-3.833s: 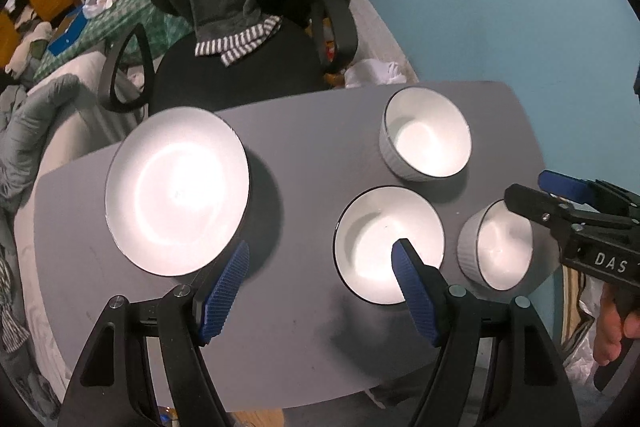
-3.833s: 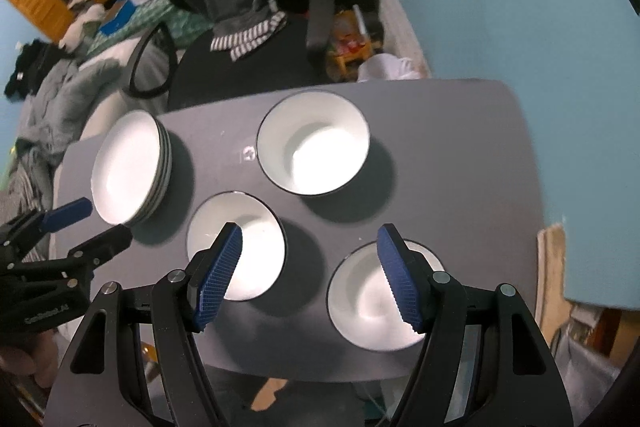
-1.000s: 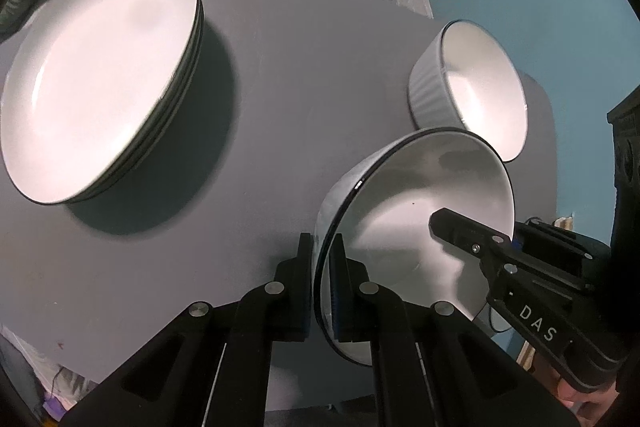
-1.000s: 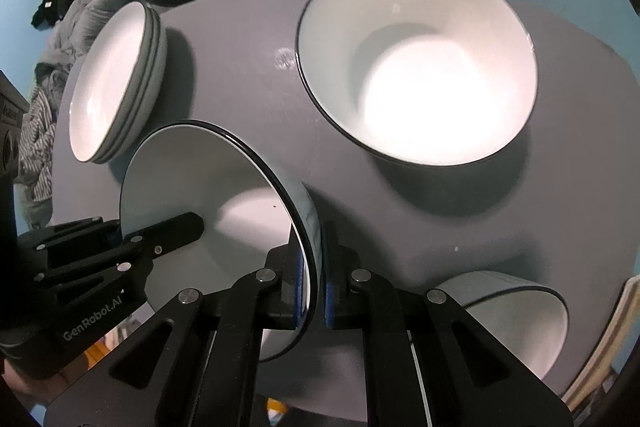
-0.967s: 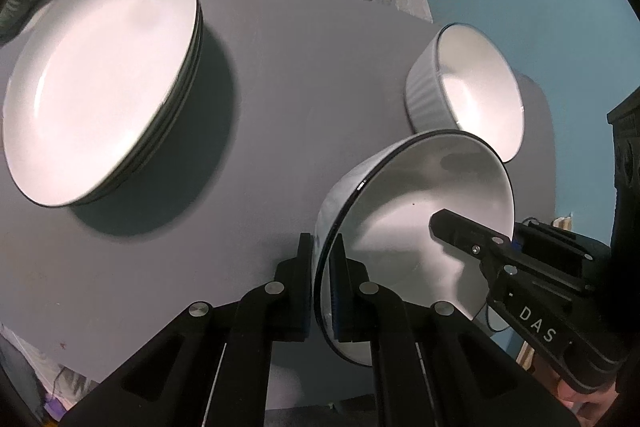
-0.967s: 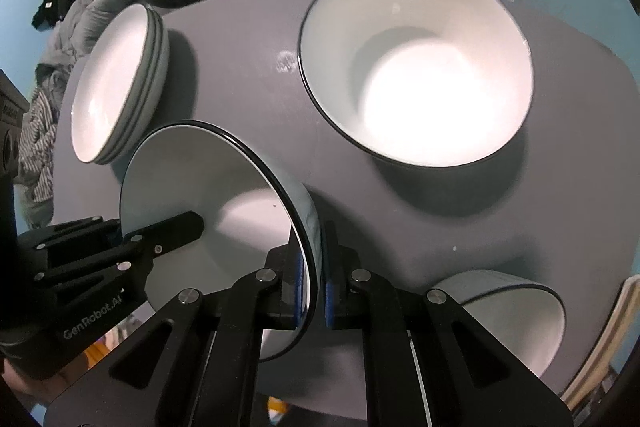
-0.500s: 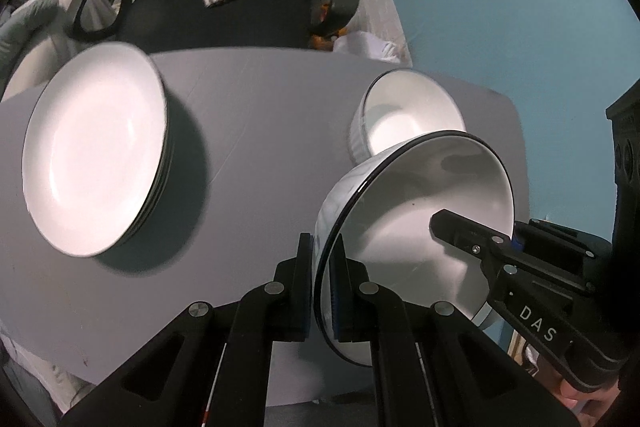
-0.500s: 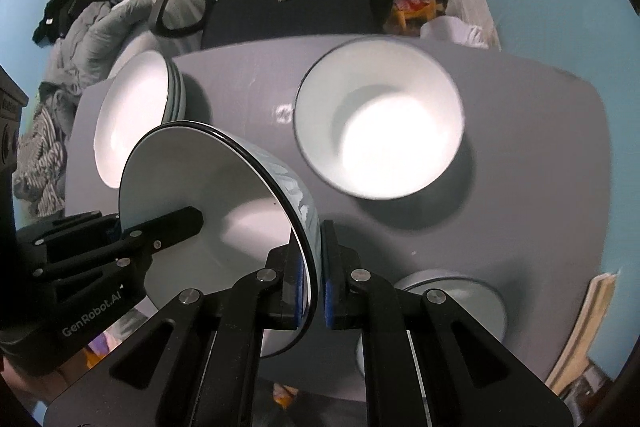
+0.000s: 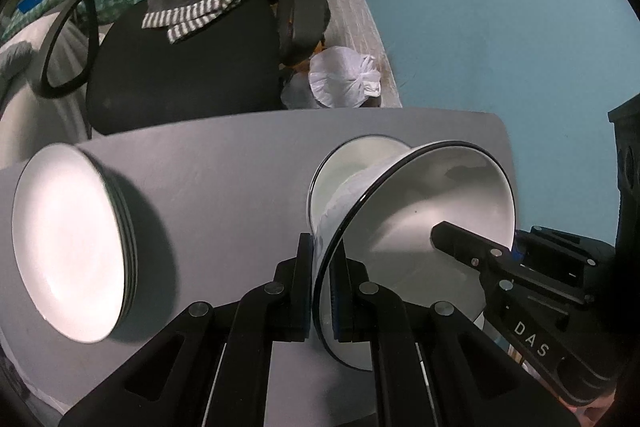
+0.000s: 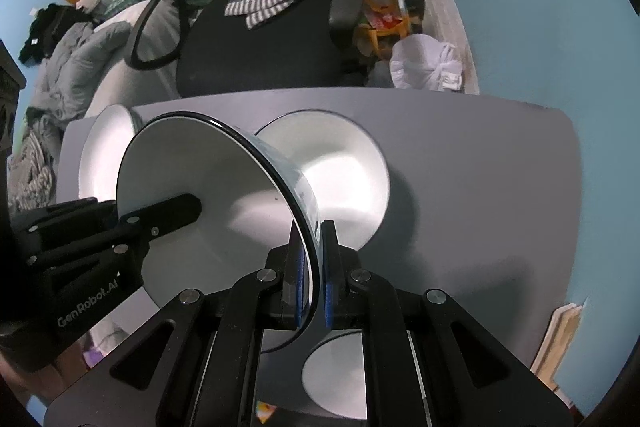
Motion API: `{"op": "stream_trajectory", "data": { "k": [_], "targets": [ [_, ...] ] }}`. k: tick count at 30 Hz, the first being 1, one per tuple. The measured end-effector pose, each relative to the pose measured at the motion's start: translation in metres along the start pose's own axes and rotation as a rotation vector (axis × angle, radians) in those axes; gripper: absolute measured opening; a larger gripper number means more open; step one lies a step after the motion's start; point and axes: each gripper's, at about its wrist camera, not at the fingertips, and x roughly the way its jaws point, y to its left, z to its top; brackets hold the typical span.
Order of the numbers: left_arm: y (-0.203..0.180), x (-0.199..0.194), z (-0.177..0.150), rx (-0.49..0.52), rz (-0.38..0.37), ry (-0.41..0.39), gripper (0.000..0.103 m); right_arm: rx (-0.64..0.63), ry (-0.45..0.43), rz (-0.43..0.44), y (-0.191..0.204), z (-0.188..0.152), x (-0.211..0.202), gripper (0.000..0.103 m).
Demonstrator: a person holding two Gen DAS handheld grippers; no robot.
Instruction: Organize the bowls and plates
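Two tools [image 9: 323, 287] [image 10: 313, 281] clench opposite rims of one bowl [image 9: 416, 227] above the table [image 9: 224, 163].

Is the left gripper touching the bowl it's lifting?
Touching. In the left wrist view, the left gripper has its fingers pressed on both sides of the bowl's rim, with no gap showing.

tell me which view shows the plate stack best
The left wrist view: the plate stack sits in the open on the grey table, its face and layered rims clear. In the right wrist view only a sliver of it shows behind the held bowl.
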Motion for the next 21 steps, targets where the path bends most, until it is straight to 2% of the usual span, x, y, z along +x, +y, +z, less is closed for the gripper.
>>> {"op": "stream_trajectory", "data": {
  "k": [9,21],
  "targets": [
    [-0.019,0.026,0.018,0.065,0.041,0.048,0.006,0.052,0.051,0.011,-0.025,0.019,0.016,0.007],
    [-0.014,0.047,0.022,0.041,0.039,0.097,0.007,0.053,0.112,0.0,-0.035,0.027,0.035,0.007]
  ]
}}
